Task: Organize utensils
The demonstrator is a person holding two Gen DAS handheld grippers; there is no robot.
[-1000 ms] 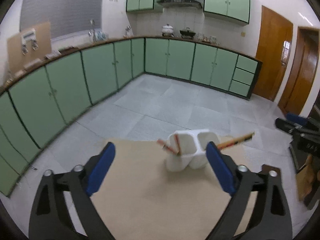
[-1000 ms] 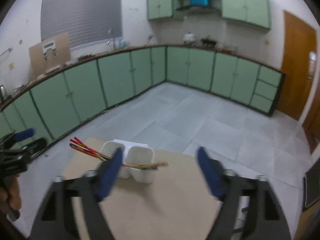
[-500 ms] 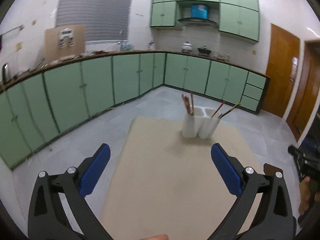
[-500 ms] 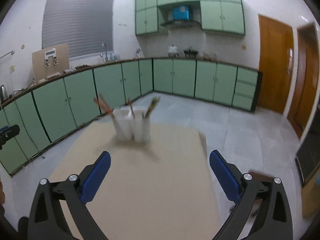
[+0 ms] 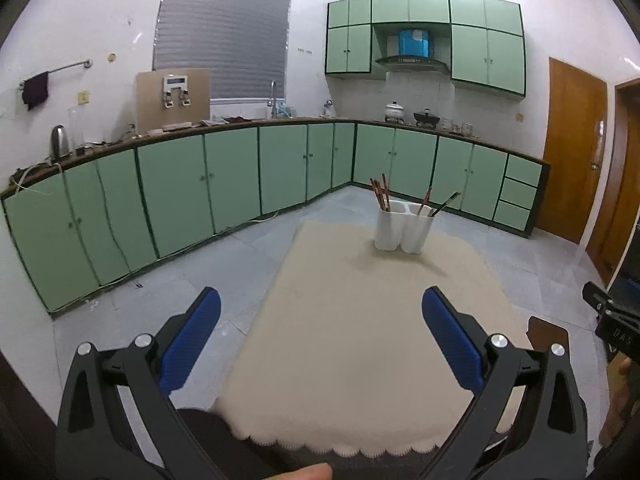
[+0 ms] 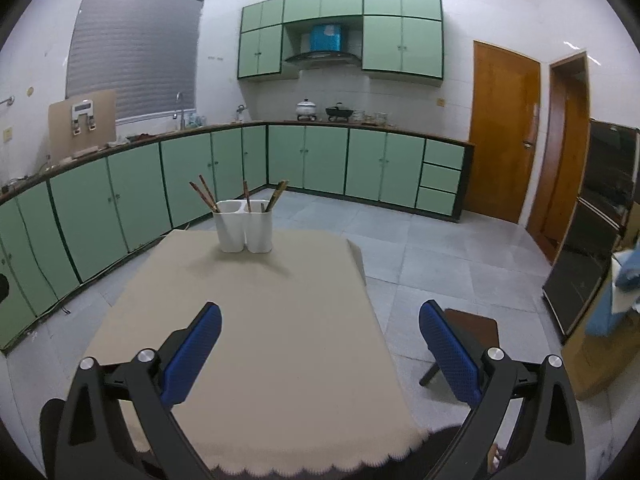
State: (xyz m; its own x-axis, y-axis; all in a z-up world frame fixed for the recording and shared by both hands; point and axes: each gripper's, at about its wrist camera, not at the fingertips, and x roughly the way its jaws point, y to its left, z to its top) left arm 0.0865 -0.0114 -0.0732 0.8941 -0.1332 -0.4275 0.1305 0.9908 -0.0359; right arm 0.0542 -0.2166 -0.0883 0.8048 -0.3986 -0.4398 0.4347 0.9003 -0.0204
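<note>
One two-compartment white holder (image 5: pixel 404 230), about five chopsticks (image 5: pixel 382 196), beige tablecloth (image 5: pixel 360 332)

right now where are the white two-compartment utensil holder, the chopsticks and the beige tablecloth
white two-compartment utensil holder (image 5: pixel 403 229), left wrist view, front wall
reddish-brown wooden chopsticks (image 6: pixel 203 195), right wrist view, shafts above the left compartment
beige scallop-edged tablecloth (image 6: pixel 260 320), right wrist view, bare middle
</note>
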